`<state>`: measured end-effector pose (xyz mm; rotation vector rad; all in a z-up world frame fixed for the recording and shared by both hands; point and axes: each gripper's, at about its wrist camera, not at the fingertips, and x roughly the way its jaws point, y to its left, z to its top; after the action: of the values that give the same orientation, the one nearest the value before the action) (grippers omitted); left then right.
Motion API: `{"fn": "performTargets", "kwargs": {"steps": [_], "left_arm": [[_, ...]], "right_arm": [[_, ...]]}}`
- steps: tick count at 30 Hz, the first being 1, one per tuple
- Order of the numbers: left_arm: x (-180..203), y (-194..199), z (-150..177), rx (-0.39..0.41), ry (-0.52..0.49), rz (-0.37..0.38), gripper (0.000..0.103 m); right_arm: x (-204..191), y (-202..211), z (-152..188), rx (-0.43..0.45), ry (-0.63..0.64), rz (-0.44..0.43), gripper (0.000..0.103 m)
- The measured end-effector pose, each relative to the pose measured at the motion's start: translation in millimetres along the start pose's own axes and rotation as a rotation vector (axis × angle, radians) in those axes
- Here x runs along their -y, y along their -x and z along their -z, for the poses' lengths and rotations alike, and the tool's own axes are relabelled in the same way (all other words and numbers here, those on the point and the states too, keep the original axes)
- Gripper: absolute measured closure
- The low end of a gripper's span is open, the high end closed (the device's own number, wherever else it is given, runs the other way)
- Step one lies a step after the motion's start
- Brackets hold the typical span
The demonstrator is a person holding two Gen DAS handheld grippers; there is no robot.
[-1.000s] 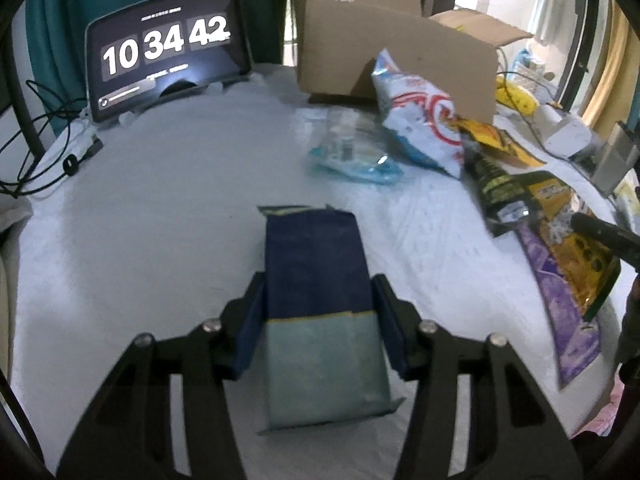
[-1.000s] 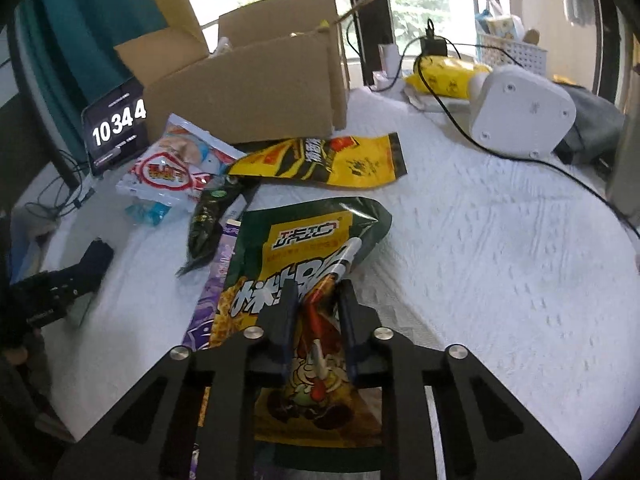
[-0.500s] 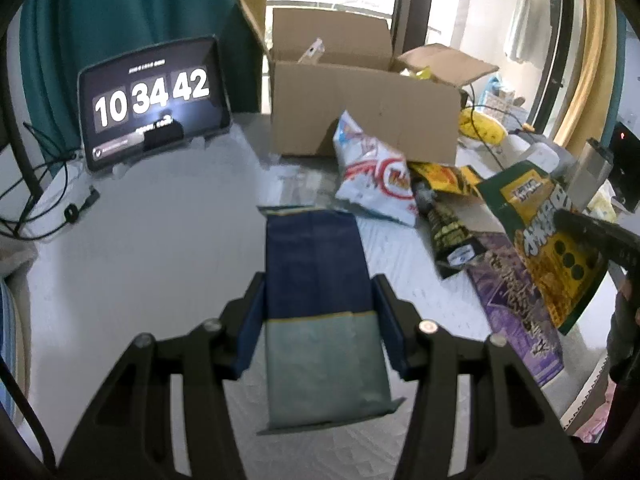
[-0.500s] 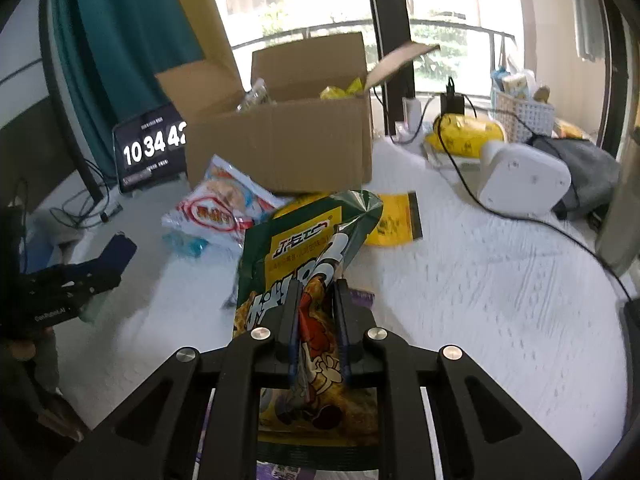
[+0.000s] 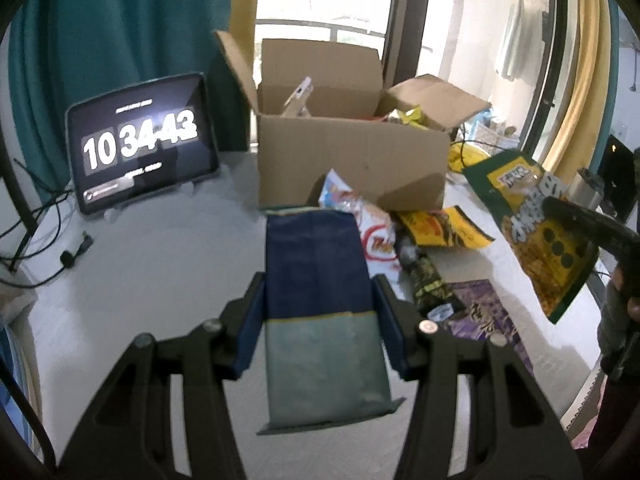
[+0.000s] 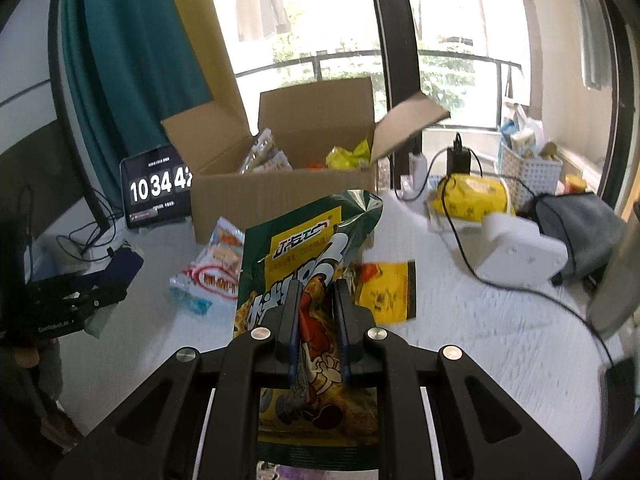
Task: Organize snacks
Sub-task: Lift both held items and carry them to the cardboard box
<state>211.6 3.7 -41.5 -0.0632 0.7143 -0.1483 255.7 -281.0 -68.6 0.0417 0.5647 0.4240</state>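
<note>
- Two grippers are loaded at once: the left gripper (image 5: 320, 312) is clamped across a flat navy-and-grey foil packet (image 5: 318, 292), its fingers pressing both long edges, and the packet is held off the white tablecloth (image 5: 160, 264).
- On the other side, the right gripper (image 6: 316, 312) pinches a large green-and-yellow crisp bag (image 6: 308, 256) between nearly closed fingers, gripping only a fold in its lower half, so the bag stands upright in the air.
- Ahead of both stands an open brown cardboard box (image 5: 352, 160), already holding a few packets; I judge it to be the target for both snacks.
- Risk: the crisp bag is tall and floppy above a narrow pinch. A quick swing could make it flop, or its top could catch the box's right flap (image 6: 412, 120), which leans inward over the opening.
- Risk: the foil packet is held only by its sides; if it strikes the near wall of the box, it could slide out forward.
- Both loads heading for one opening could collide, so going one at a time looks safer.
- Loose snacks lie just before the box: a white-and-red bag (image 5: 372, 228), a yellow packet (image 5: 444, 228), a dark slim packet (image 5: 428, 280) and a purple one (image 5: 480, 312). A low approach would drag them.
- Open room lies on the left, between the box and the tablet clock (image 5: 140, 152); the right is crowded with a white device (image 6: 520, 248) and black cables (image 6: 520, 284).
</note>
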Motion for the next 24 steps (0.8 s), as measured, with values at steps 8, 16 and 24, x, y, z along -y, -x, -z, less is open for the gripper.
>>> {"fn": "performTargets", "kwargs": {"steps": [8,16,24], "left_arm": [[8.9,-9.6,-26.9,0.028,-0.021,0.023,0.050],[22.7,-30.5,-58.2,0.043,-0.066,0.041,0.050],[39.3,-47.9,-95.1,0.076,-0.142,0.037,0.050]], "right_arm": [[7.8,-14.0,-29.4,0.041,0.003,0.002,0.087],[17.6,-30.9,-54.5,0.066,0.013,0.009,0.087],[21.9,-40.7,-81.8,0.112,0.071,0.023,0.087]]}}
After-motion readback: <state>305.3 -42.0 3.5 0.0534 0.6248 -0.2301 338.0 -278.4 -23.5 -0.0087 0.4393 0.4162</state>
